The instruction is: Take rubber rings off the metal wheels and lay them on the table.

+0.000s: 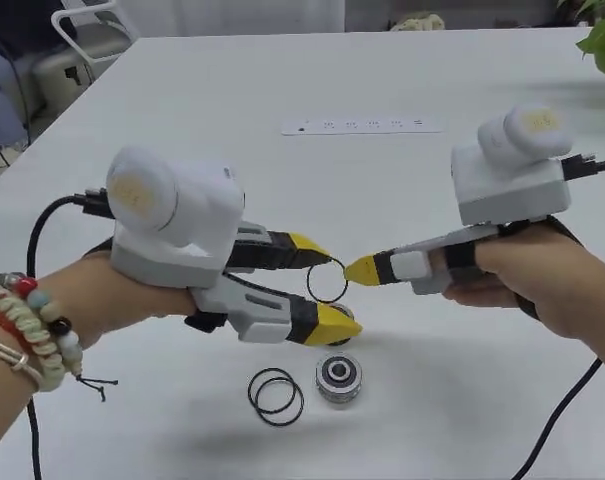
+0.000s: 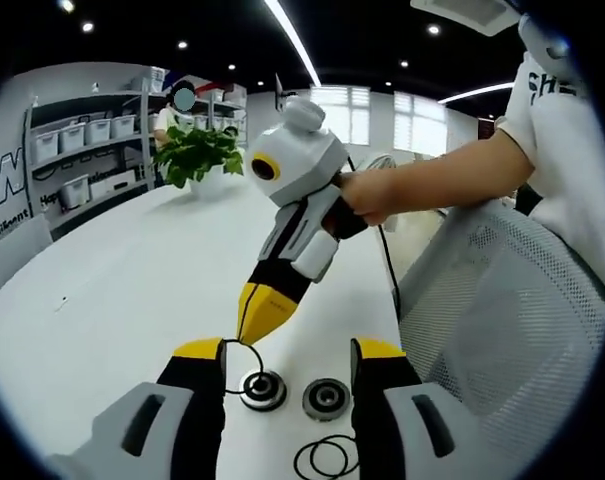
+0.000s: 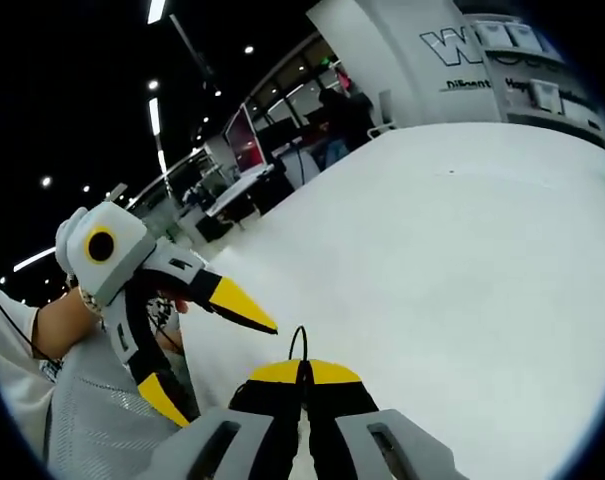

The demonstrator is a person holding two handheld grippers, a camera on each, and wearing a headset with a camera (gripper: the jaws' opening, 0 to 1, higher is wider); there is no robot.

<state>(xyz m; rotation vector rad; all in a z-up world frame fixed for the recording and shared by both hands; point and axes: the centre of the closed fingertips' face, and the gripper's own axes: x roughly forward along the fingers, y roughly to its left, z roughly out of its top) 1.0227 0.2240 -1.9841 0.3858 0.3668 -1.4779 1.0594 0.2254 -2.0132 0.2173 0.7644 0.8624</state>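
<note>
My right gripper comes in from the right and is shut on a thin black rubber ring, held above the table. The ring hangs between the open jaws of my left gripper. In the right gripper view the ring sticks up from the shut right gripper. In the left gripper view the ring hangs over one metal wheel, with a second wheel beside it. One wheel lies on the white table; two loose rings lie left of it.
A white power strip lies flat further back on the table. A potted plant stands at the far right corner and a chair at the far left. Black cables trail from both grippers toward me.
</note>
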